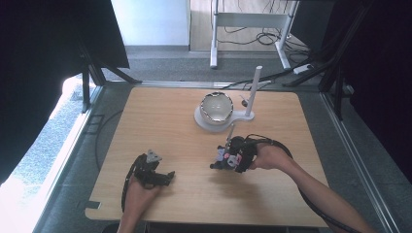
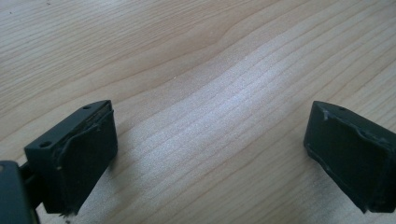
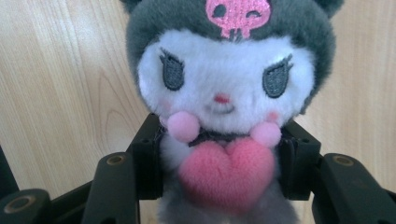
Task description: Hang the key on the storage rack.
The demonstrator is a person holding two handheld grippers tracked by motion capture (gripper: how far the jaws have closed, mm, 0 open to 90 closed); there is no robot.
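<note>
A small plush toy (image 3: 224, 93) with a white face, dark grey hood, pink skull mark and pink heart sits between the jaws of my right gripper (image 3: 219, 163), which is shut on its body. From above, the plush toy (image 1: 224, 156) shows at the tip of the right gripper (image 1: 222, 161), just over the wooden table (image 1: 160, 121) right of centre. My left gripper (image 1: 167, 177) rests near the front left of the table. In its own view the left gripper (image 2: 210, 154) stands open over bare wood, nothing between its fingers.
A white bowl with a dark patterned rim (image 1: 216, 107) sits on a white round base (image 1: 208, 124) at the table's back centre, with a white upright post (image 1: 253, 90) beside it. Dark curtains flank the table; cables and a desk frame lie beyond.
</note>
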